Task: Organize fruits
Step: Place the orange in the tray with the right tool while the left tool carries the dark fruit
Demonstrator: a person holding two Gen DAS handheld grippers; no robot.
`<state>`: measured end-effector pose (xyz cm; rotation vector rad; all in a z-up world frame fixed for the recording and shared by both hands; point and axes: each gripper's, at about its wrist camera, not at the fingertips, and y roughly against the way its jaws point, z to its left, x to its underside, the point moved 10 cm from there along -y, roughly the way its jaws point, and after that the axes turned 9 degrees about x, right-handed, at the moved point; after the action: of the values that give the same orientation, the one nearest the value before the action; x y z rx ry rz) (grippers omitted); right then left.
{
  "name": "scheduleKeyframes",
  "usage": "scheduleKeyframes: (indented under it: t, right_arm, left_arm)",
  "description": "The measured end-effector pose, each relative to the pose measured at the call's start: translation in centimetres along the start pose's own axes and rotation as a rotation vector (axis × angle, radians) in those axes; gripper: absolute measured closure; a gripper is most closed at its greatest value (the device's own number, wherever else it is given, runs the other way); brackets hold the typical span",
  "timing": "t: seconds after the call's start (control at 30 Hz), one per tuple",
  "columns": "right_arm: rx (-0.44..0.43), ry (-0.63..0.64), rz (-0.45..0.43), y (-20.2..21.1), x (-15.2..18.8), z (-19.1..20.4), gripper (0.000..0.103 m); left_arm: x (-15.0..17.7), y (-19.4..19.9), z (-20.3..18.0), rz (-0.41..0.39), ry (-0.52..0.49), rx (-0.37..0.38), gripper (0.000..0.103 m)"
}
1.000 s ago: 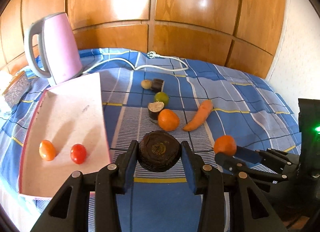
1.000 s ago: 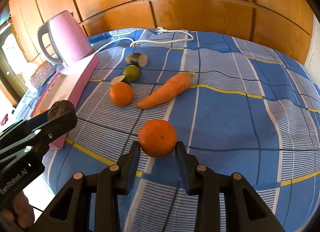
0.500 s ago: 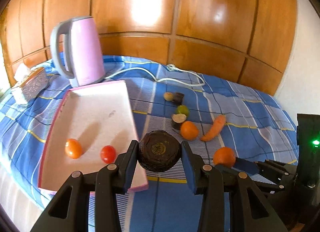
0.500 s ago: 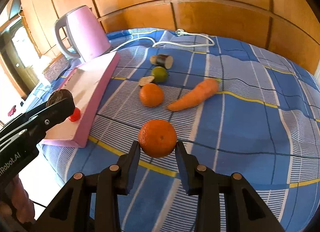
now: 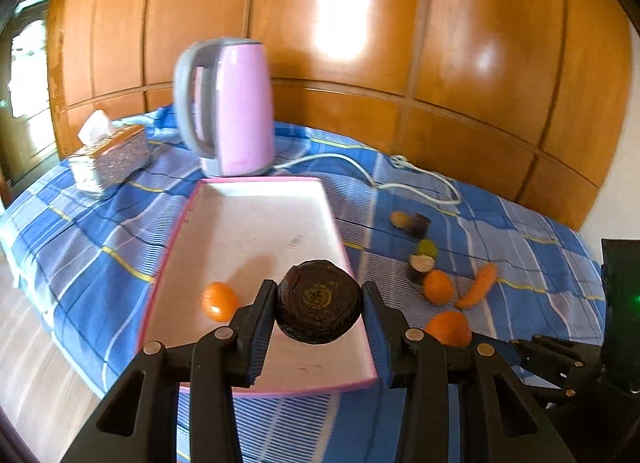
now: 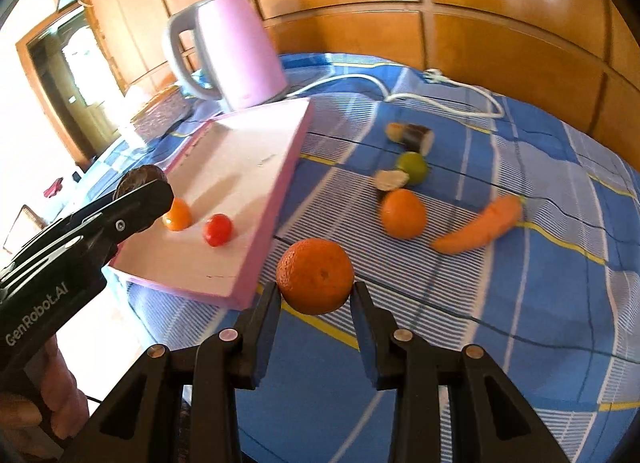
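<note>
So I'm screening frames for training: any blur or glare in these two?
Left wrist view: kettle and cable smeared by motion, bright glare patch on the wood wall. Right wrist view: carrot softly blurred, doorway blown out white.

Bright daylight, fisheye bend, some motion blur

Sun from my left blows the doorway (image 6: 60, 75) white; glare patches sit on the wood panels (image 5: 340, 23). The kettle (image 5: 236, 103) and tablecloth (image 6: 540, 263) smear softly, and my views curve and darken at the corners.
</note>
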<state>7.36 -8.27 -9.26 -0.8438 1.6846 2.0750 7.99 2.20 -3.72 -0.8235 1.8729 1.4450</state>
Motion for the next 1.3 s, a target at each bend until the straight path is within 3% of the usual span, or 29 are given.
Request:
scheduleKeyframes:
  t: [0.3,0.53,1.3]
  right_arm:
    - [-0.059,0.045,0.002,-1.0,-2.4,3.6,0.067]
    - [-0.089,0.065,-0.018,-1.7,-4.8,6.3,0.067]
    - [-0.116,0.047,-0.016,-3.4,-6.8,8.6,0.066]
  left_arm:
    - [-0.6,1.1,4.9,-0.033,0.078,-0.092,0.060]
    - [-0.5,1.2,6.9,-0.036,0.113,-0.123,0.060]
    - [-0.3,0.9,9.0,-0.030,0.167,-0.154,0.060]
